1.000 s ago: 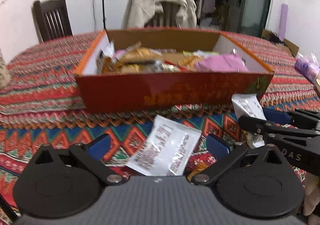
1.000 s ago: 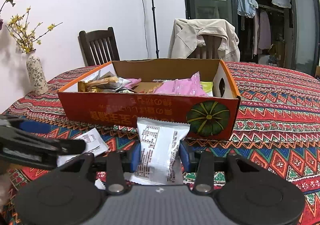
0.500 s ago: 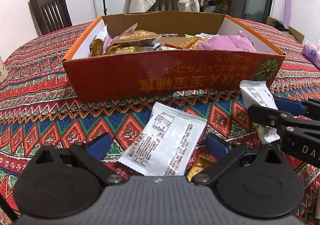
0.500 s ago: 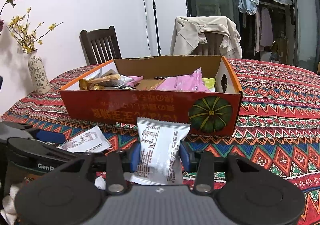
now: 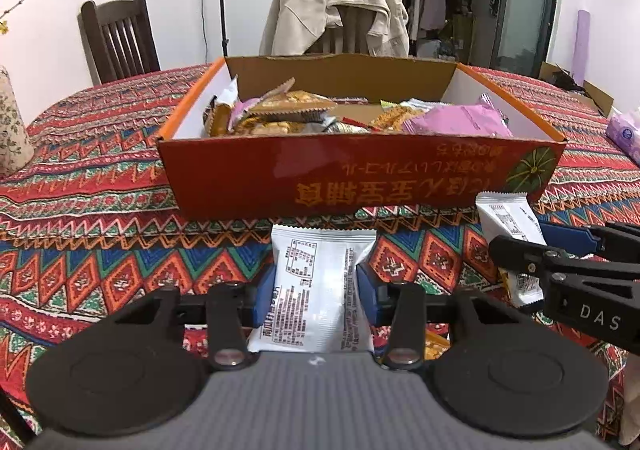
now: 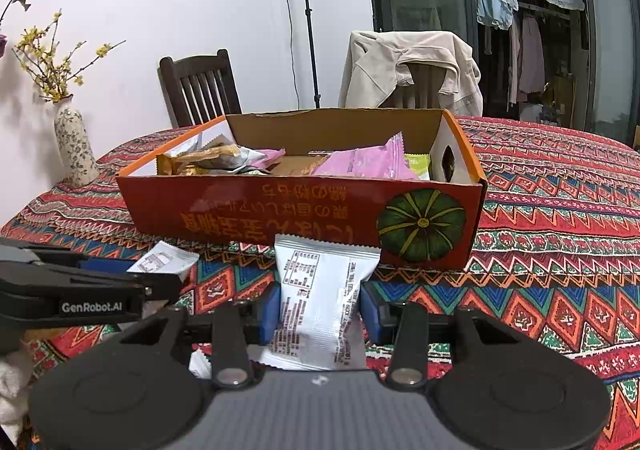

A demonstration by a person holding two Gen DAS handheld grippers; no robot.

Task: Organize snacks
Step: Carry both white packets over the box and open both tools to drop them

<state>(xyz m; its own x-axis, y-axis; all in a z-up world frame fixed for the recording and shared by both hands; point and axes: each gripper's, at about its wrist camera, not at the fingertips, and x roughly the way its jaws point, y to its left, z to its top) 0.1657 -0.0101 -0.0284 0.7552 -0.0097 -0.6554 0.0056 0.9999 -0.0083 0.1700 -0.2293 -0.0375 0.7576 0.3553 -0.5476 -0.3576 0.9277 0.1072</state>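
An orange cardboard box (image 5: 360, 173) (image 6: 280, 209) holding several snack packets stands on the patterned tablecloth. My left gripper (image 5: 316, 290) is closing on a white snack packet (image 5: 320, 250) in front of the box, and its blue pads press the packet's two sides. The right wrist view shows this gripper (image 6: 160, 274) at the left with that packet (image 6: 164, 262). My right gripper (image 6: 322, 306) is shut on a second white snack packet (image 6: 324, 270) by the box's pumpkin corner. From the left wrist view, the right gripper (image 5: 520, 242) and its packet (image 5: 508, 221) appear at the right.
A flowered vase (image 6: 74, 145) stands at the table's left edge. Behind the table are a dark wooden chair (image 6: 200, 85) and a chair draped with a beige jacket (image 6: 412, 65). A purple tissue pack (image 5: 624, 133) lies far right. An orange wrapper (image 5: 434, 346) peeks out under the left gripper.
The left gripper's jaws have come in from wide open onto the white packet, which now points straight ahead between them. The right gripper has kept still, holding its packet.
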